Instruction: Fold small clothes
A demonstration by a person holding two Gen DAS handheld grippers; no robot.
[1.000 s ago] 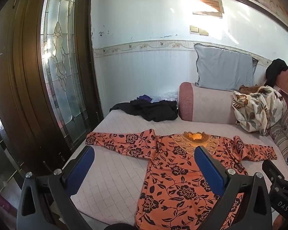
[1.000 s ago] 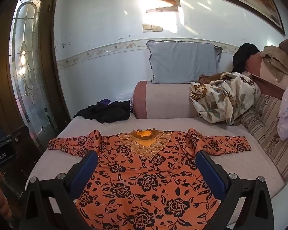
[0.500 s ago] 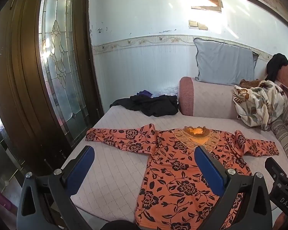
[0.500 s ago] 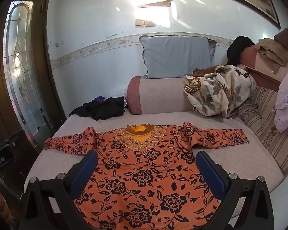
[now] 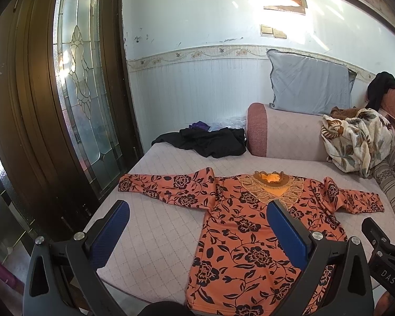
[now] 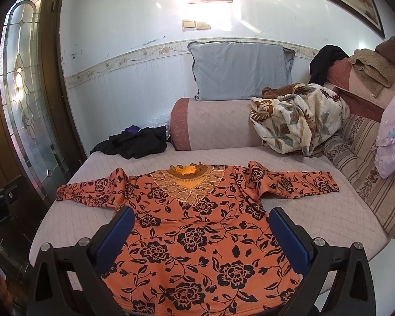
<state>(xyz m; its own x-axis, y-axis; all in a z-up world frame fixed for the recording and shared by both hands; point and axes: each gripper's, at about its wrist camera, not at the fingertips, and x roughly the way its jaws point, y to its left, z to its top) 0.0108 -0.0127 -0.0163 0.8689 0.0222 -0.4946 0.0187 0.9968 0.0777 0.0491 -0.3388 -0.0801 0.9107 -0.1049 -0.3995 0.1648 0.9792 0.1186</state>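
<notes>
Sunlight falls across the pale wall above a quilted daybed [image 6: 289,192] that fills most of the room's near end, with a tall wooden door and its leaded glass panel [image 5: 79,84] standing to the left. Against the wall a grey pillow [image 6: 239,71] leans on a pink bolster [image 6: 213,123], and a leaf-patterned blanket [image 6: 297,118] lies heaped at the bolster's right end. A small pile of black clothing [image 6: 134,142] sits in the far left corner of the mattress, well apart from the work.

Spread flat in the middle of the mattress is the orange floral top [image 6: 192,231], front side up, its embroidered neckline toward the bolster and its hem at the near edge. Both sleeves reach outward: the one toward the door lies fairly straight, while the one toward the striped cushions has a bunched fold at the shoulder.

The left gripper [image 5: 197,234] hangs above the near left part of the bed, its blue pads wide apart and holding nothing. The right gripper [image 6: 200,237] hovers over the shirt's lower body, likewise spread and empty, not touching the cloth.

From where I stand the folding looks barely begun: the garment is laid out, but no sleeve is turned in and no crease made. Sleeves, sides and the final halving all seem left to do.
</notes>
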